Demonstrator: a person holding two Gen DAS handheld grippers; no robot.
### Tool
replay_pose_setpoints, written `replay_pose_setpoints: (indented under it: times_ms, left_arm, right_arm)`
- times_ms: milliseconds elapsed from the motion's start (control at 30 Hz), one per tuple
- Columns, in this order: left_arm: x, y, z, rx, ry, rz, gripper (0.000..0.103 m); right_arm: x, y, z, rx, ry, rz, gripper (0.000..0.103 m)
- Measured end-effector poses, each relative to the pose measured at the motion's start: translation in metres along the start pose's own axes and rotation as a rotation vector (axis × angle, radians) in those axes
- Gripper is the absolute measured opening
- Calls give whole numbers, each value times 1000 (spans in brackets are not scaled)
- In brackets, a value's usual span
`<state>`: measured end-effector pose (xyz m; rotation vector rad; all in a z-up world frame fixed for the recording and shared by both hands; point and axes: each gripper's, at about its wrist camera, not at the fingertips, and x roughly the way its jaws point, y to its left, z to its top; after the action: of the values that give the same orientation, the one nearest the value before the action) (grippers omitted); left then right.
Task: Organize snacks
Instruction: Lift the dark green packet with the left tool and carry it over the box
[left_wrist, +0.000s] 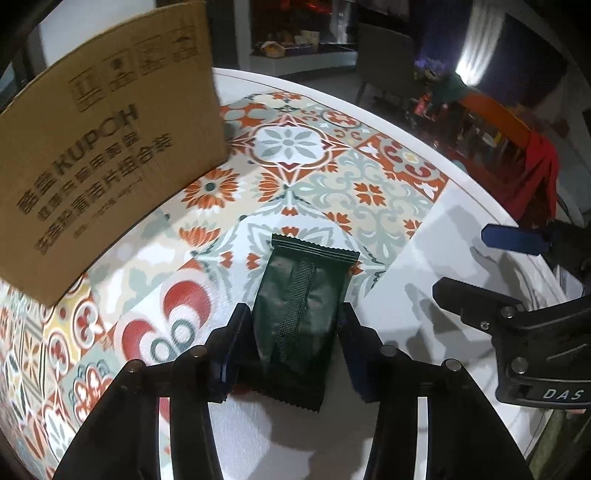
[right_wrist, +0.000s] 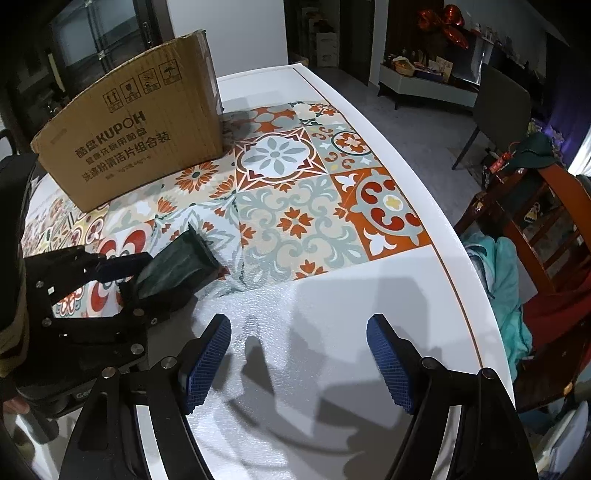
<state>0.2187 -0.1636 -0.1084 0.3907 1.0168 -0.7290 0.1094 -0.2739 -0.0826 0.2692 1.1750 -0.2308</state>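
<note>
A dark green snack packet (left_wrist: 303, 295) lies lengthwise between the fingers of my left gripper (left_wrist: 293, 314), seam side up, at the edge of the patterned mat (left_wrist: 332, 177). Both blue pads touch its sides, so the left gripper is shut on it. In the right wrist view the packet (right_wrist: 181, 262) sticks out of the left gripper (right_wrist: 122, 273), its far end tilted up over the mat. My right gripper (right_wrist: 299, 332) stands open above the bare white table (right_wrist: 332, 295), with nothing between its fingers. It also shows at the right of the left wrist view, right gripper (left_wrist: 491, 269).
An open brown cardboard box (right_wrist: 140, 136) with printed lettering stands on the mat (right_wrist: 295, 206) at the back left, box (left_wrist: 110, 155). The table's curved edge (right_wrist: 461, 258) runs down the right, with a wooden chair (right_wrist: 535, 229) and cloths beside it.
</note>
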Motion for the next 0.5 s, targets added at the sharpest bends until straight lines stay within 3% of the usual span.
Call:
replay_pose_setpoints:
  times_ms: [500]
  left_arm:
    - [-66,24,-9,-235,-121,97,47]
  right_arm:
    - [-20,18,13,-60,-68,43,77]
